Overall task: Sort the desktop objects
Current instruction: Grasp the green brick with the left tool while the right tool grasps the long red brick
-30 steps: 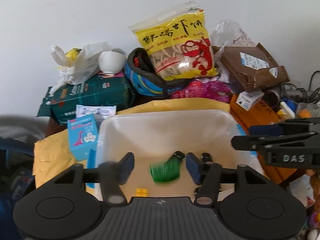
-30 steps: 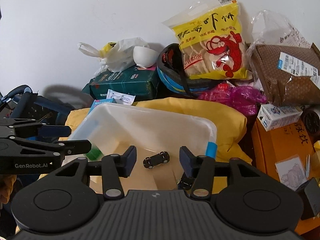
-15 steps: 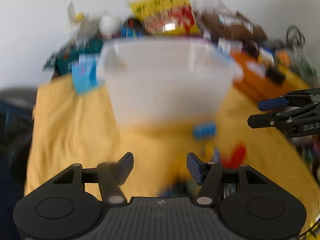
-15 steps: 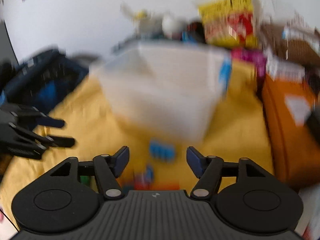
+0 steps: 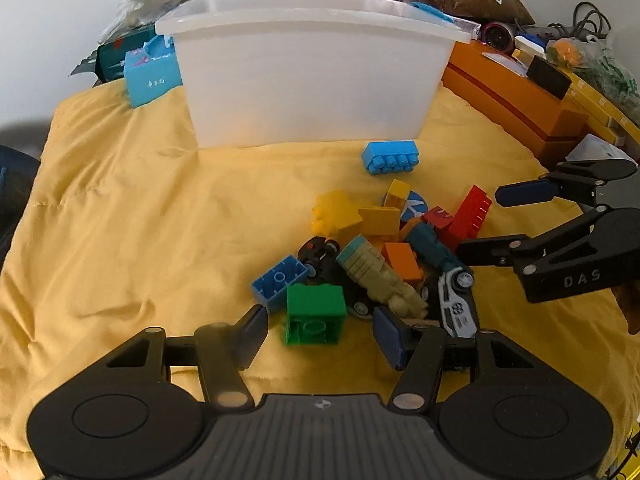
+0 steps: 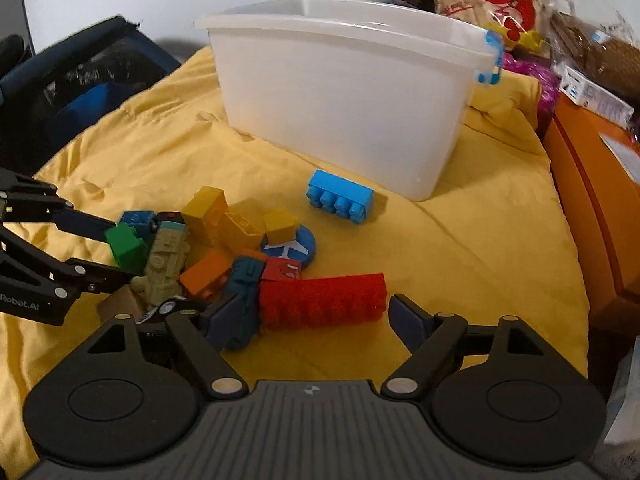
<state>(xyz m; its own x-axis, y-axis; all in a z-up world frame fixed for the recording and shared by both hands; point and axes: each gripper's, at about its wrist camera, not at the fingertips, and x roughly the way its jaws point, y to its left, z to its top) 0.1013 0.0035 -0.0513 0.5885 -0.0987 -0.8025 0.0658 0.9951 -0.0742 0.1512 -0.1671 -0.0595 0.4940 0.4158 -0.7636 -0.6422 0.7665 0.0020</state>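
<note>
Both grippers now down from translucent white plastic bin (image 5: 308, 76) to toy pile. Left gripper (image 5: 318, 332) wide open, empty, straddling green plastic brick (image 5: 315, 312); right gripper (image 6: 308, 320) wide open, empty, straddling long red studded brick (image 6: 324, 300). Next picks starting.

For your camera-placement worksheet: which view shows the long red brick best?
The right wrist view: the long red brick lies whole and unobstructed between the right gripper fingers. The left wrist view shows it farther off, at an angle, partly behind other toys.
</note>
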